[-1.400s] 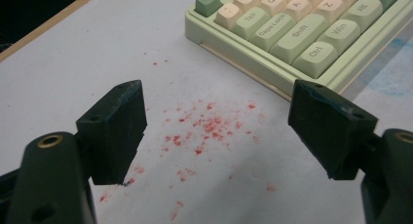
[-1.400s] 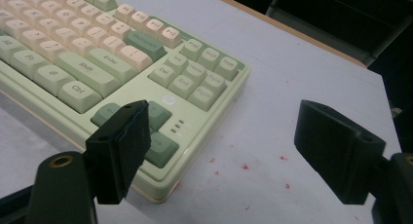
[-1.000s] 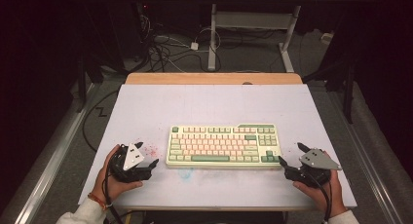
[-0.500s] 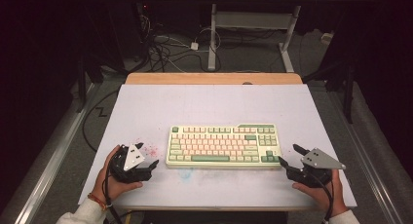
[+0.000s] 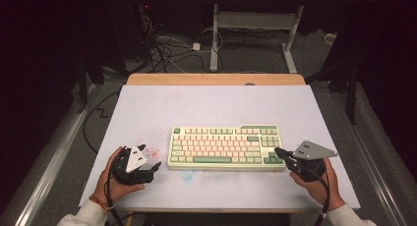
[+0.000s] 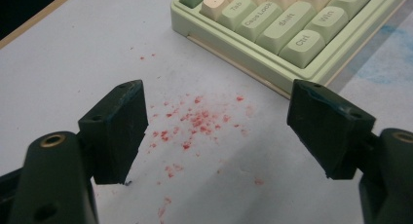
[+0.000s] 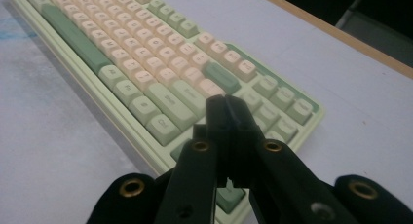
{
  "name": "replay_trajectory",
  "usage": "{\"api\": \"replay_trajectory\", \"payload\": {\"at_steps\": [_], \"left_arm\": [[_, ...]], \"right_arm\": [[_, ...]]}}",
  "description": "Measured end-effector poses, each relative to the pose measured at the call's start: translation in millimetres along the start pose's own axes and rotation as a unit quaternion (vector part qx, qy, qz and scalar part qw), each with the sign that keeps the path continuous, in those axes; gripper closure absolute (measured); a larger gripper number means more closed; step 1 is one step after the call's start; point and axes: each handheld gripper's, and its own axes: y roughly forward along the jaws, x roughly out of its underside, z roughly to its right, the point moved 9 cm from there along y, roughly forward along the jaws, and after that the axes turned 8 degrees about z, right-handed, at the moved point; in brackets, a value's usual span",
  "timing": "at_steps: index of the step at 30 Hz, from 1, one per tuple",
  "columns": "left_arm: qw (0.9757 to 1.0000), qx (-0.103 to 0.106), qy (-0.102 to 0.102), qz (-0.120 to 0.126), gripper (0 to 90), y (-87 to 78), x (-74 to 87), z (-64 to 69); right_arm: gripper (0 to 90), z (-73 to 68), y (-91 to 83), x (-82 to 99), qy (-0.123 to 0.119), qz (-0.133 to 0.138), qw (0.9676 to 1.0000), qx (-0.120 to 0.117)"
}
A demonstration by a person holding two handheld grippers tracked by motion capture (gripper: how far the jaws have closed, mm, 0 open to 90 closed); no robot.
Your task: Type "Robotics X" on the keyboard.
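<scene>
1. Keyboard (image 5: 226, 147): pale green case, cream and green keys, flat near the front middle of the white table (image 5: 216, 103).
2. Right gripper (image 5: 279, 152): jaws have just closed, empty, above the keyboard's right end.
3. Left gripper (image 5: 150, 159): jaws spread wide, empty, over red specks (image 6: 197, 119).

Both grippers, the left gripper (image 5: 153, 168) and the right gripper (image 5: 278, 152), are built in black, each topped by a grey three-cornered plate with small holes and trailed by a black cable. Blocky dark pads (image 6: 119, 129) with scuffed faces are carried on rounded black arms, and brass-coloured threaded inserts are set into them. White sleeves (image 5: 76, 219) are worn, and an orange-red band (image 5: 99, 202) is seen at the left wrist.
</scene>
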Motion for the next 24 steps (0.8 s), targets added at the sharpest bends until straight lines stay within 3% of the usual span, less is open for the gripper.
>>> {"api": "replay_trajectory", "payload": {"at_steps": [10,16,24], "left_arm": [[1.0,0.001,-0.001,-0.002,21.7,0.5,1.0,0.3],[1.0,-0.002,-0.002,-0.006,21.7,0.4,2.7,-0.8],[1.0,-0.002,0.001,-0.008,22.5,0.1,2.9,-0.6]], "right_arm": [[90.0,-12.0,36.0,-15.5,-0.014,-0.033,0.9983,-0.046],[90.0,-22.3,57.5,-10.9,-0.028,-0.058,0.9957,-0.067],[90.0,-26.7,68.8,0.3,-0.034,-0.08,0.9935,-0.073]]}}
